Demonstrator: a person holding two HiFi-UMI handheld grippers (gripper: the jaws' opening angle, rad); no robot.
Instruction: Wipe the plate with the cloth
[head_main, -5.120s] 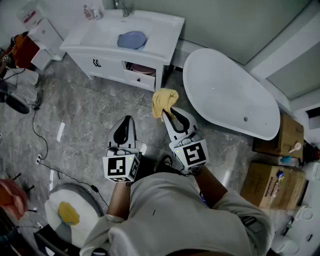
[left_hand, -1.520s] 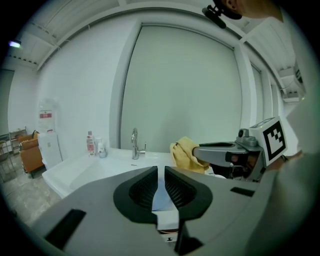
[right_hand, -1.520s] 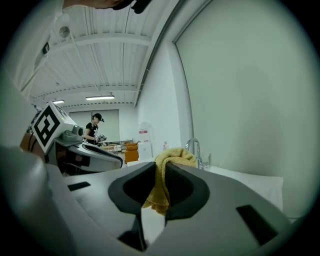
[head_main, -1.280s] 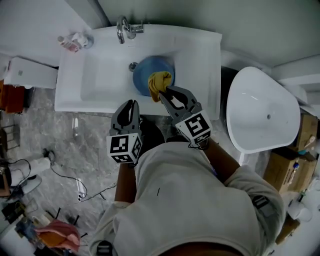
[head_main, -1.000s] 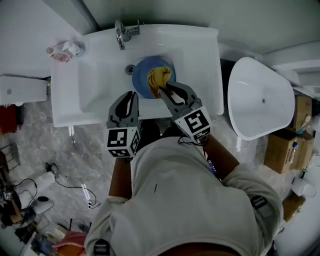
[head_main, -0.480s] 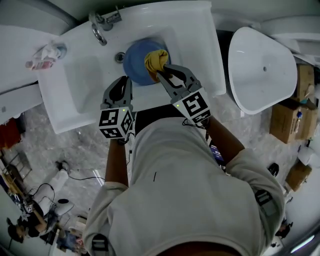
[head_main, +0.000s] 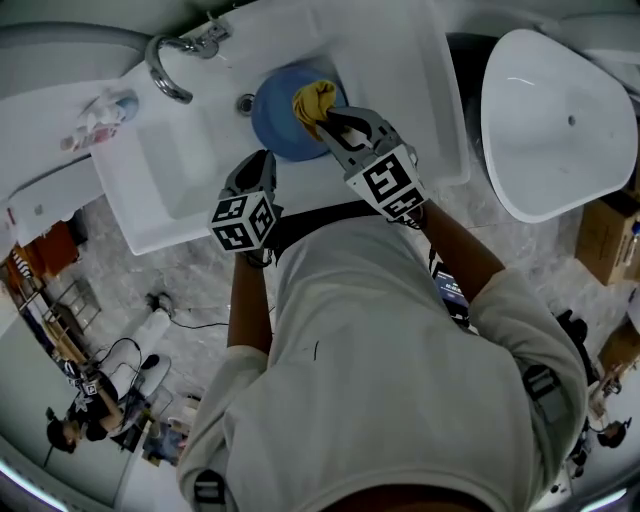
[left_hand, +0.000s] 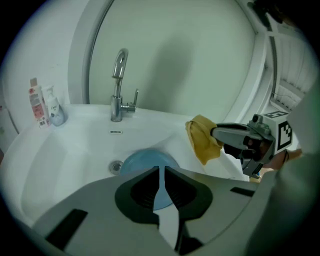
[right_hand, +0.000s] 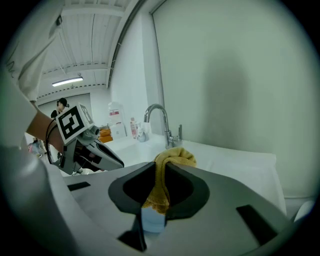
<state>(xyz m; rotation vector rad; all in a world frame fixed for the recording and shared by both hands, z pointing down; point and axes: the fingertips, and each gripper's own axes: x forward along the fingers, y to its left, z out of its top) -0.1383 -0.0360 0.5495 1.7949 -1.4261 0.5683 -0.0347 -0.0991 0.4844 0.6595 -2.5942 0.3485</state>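
A round blue plate (head_main: 272, 128) lies in the white sink basin (head_main: 190, 165), beside the drain. My right gripper (head_main: 322, 118) is shut on a yellow cloth (head_main: 314, 99), which hangs over the plate's right part. The right gripper view shows the cloth (right_hand: 167, 166) clamped between the jaws. My left gripper (head_main: 262, 163) hovers at the sink's near edge, shut and holding nothing. In the left gripper view, the plate (left_hand: 146, 161) sits just beyond the jaws (left_hand: 161, 172), and the cloth (left_hand: 202, 141) and right gripper (left_hand: 220, 134) are to the right.
A chrome faucet (head_main: 168, 66) stands at the back of the sink, with small bottles (head_main: 97, 112) on the counter to its left. A white bathtub (head_main: 560, 115) is to the right, cardboard boxes (head_main: 612, 245) beyond it. The person's body fills the lower view.
The person has walked from the floor to the sink. The right gripper, still holding the cloth, has moved over the blue plate; the left gripper has come to the sink's edge.
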